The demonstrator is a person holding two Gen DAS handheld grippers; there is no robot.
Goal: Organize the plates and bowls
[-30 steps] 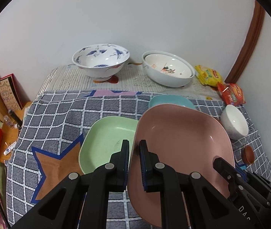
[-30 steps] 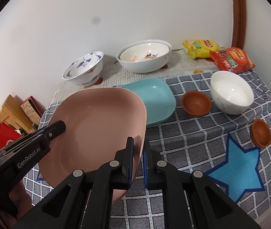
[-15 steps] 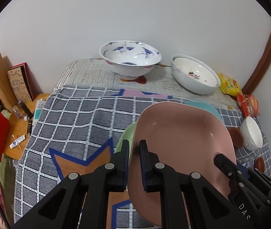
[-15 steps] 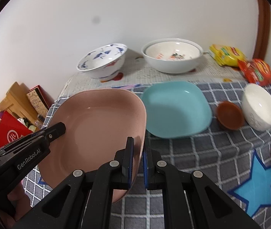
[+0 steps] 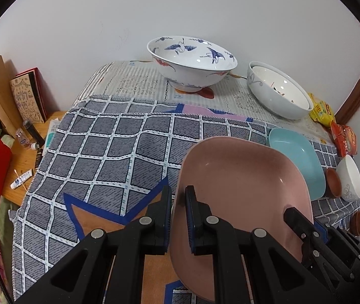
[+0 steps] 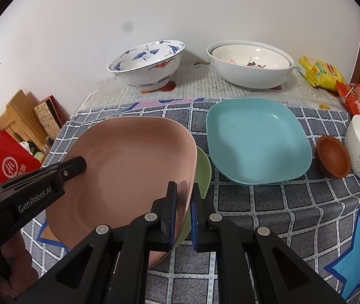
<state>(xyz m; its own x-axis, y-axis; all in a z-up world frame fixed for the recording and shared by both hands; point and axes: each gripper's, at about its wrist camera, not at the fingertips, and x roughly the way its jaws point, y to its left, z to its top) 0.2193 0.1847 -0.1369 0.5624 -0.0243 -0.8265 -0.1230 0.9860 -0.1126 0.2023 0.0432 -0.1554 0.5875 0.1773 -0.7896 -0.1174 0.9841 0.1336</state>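
both grippers carry the pink plate (image 6: 134, 167) above the table's near left part. the left gripper (image 5: 178, 217) is clamped on its left rim, the right gripper (image 6: 183, 212) on its right rim. under it the green plate (image 6: 202, 174) peeks out, just beside the blue plate (image 6: 256, 139). the checked cloth (image 5: 109, 152) toward the left edge lies bare. two big bowls (image 5: 192, 63) stand along the back edge.
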